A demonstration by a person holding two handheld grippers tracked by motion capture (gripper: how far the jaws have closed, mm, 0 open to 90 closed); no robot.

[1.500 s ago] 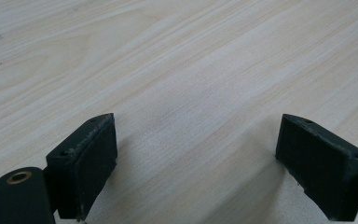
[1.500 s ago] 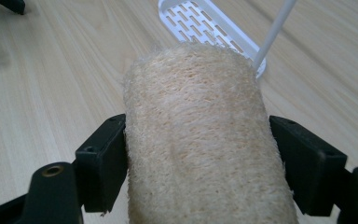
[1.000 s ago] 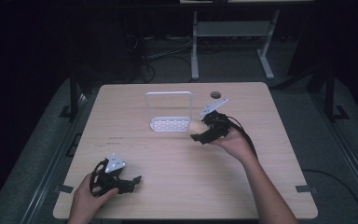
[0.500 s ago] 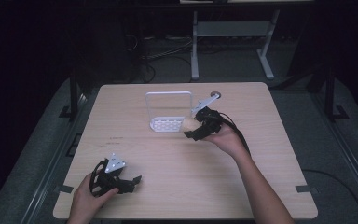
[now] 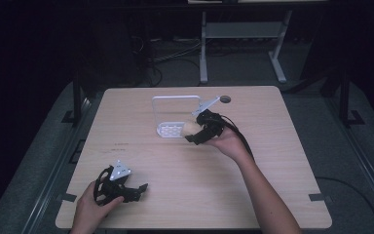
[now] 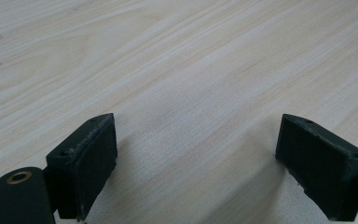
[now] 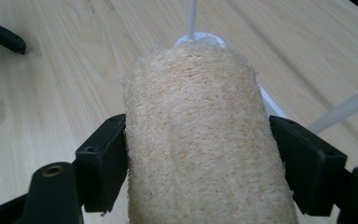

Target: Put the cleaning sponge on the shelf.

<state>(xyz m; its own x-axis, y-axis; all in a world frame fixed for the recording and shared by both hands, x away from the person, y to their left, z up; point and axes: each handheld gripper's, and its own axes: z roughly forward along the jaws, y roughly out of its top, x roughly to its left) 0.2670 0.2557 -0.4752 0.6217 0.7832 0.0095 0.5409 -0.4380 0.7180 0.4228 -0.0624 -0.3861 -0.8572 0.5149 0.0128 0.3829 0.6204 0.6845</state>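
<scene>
right gripper (image 5: 193,132): clamped on loofah roll (image 7: 205,140), both pads pressed in
loofah: mid-table, just right of white rack (image 5: 175,114)
left gripper (image 6: 196,158): jaws wide, nothing held, near-left on table (image 5: 282,161)

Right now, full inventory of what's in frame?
loofah sponge: 1, beige, clamped between the right gripper's jaws, just above the rack's base
rack: 1, white, wire frame over a perforated base, far middle of the table
table: 1, light wood, under everything
hole cover: 1, dark, round, far edge of the table
metal stand: 1, grey, on the floor beyond the table
left gripper: 1, black, jaws open, near left of the table
right gripper: 1, black, at the rack
forearms: 2, bare, from the near edge
</scene>
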